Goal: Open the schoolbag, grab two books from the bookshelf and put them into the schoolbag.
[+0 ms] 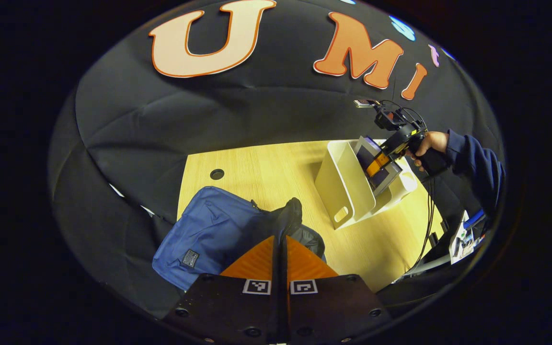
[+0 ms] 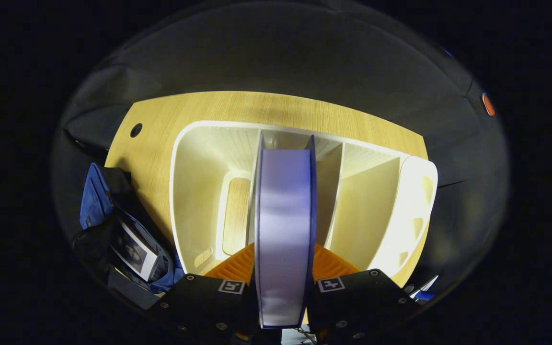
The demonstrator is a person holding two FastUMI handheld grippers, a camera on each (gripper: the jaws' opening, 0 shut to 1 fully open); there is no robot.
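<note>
I can read no text from here. The small dark woven patch (image 1: 190,258) on the blue fabric schoolbag (image 1: 209,230) carries pale lettering too small to make out. The black-and-white square markers (image 1: 257,286) on my left gripper's black finger blocks are coded patterns, not letters or numbers.

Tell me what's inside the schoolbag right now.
One book sticks out of the open schoolbag; deeper contents are hidden by dark lining. The right gripper grips a second book at the bookshelf.
</note>
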